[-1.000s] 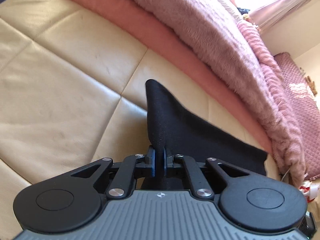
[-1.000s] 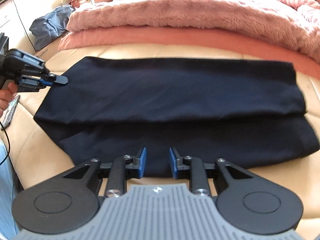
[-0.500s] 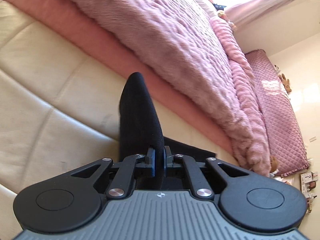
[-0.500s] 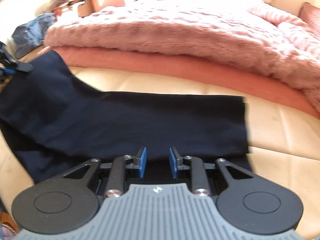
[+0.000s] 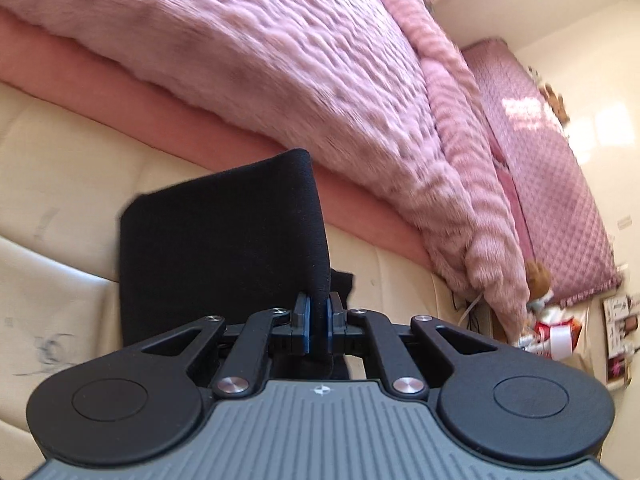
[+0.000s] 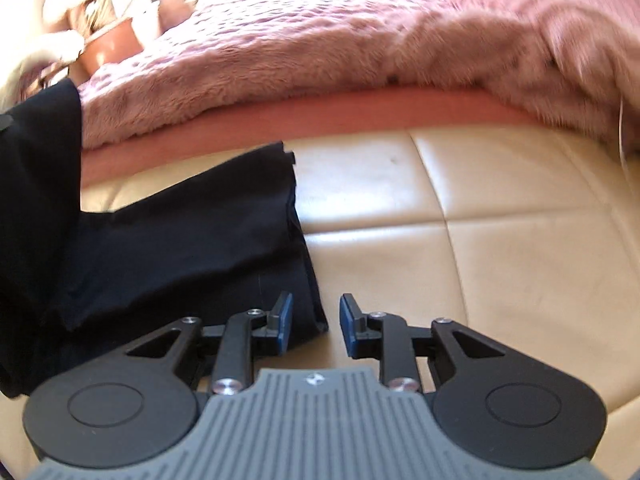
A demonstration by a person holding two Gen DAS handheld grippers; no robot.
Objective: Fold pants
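Pants (image 5: pixel 224 248), one dark pair, lie at centre frame on the cream cushion (image 5: pixel 60 168), a fold pinched tight by the left gripper (image 5: pixel 318 316). Right gripper (image 6: pixel 316 322), at lower centre, gapes empty over the hem corner. Two pink blankets (image 6: pixel 320 48) fill the upper frame; the pants' left edge is cut off.
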